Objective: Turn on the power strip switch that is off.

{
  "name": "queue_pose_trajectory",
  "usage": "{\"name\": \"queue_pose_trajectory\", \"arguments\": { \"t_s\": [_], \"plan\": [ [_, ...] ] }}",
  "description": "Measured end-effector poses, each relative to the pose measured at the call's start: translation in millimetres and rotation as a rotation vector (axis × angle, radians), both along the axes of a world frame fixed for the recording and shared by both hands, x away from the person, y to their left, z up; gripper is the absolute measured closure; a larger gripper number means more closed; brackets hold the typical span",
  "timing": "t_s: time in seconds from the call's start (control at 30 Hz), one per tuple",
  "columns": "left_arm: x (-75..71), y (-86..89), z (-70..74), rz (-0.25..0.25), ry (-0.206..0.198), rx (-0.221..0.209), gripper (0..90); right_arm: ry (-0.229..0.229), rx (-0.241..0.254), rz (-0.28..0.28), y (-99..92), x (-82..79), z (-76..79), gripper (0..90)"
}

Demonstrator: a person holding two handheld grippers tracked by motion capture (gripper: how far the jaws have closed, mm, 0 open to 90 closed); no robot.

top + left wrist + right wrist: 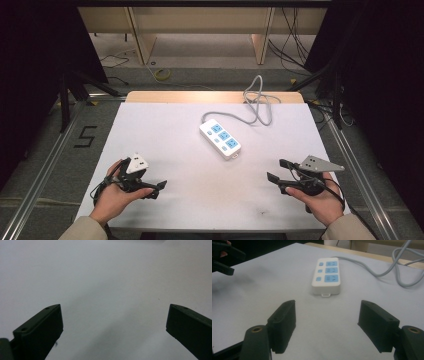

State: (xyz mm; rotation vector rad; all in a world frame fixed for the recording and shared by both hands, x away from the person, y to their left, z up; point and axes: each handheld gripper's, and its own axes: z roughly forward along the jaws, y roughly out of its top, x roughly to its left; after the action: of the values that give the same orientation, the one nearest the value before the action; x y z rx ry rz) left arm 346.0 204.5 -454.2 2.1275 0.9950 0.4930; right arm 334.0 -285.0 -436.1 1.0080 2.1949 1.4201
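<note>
A white power strip (pixel 220 138) with blue sockets lies near the middle of the white table top (pixel 175 125); its grey cable (pixel 258 106) loops off toward the far edge. In the right gripper view the power strip (pixel 326 275) lies ahead of my right gripper (pixel 327 315), whose jaws stand open with nothing between them. That right gripper (pixel 278 170) rests low at the near right of the table. My left gripper (pixel 159 189) sits at the near left, pointing toward the centre. In the left gripper view my left gripper (pixel 113 317) is open over bare table.
The table top has a wooden strip (pixel 215 96) along its far edge. Beyond it, cables lie on the floor near shelving legs (pixel 261 45). A "5" mark (pixel 85 136) is on the floor at the left. Metal rails (pixel 45 165) flank the table.
</note>
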Motion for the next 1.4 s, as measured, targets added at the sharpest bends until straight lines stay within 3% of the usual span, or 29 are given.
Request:
{"name": "queue_pose_trajectory", "arguments": {
  "t_s": [0.17,0.4,0.5,1.4],
  "plan": [
    [1.7,-2.3,-2.5,-0.012,0.005,0.001,1.5,0.000,-0.022,0.014,2.7,2.4,0.2,43.0],
    [2.3,-1.1,-1.6,-0.005,-0.001,-0.002,2.0,-0.027,-0.076,-0.030,3.8,-0.6,6.0,80.3],
    [2.8,-0.6,-1.7,-0.005,-0.003,0.000,2.2,-0.028,-0.078,-0.041,2.1,-2.8,8.9,90.0],
    [5.6,-1.9,-2.9,-0.001,-0.002,0.015,3.9,0.018,-0.133,-0.027,15.2,11.0,17.2,90.0]
  ]
}}
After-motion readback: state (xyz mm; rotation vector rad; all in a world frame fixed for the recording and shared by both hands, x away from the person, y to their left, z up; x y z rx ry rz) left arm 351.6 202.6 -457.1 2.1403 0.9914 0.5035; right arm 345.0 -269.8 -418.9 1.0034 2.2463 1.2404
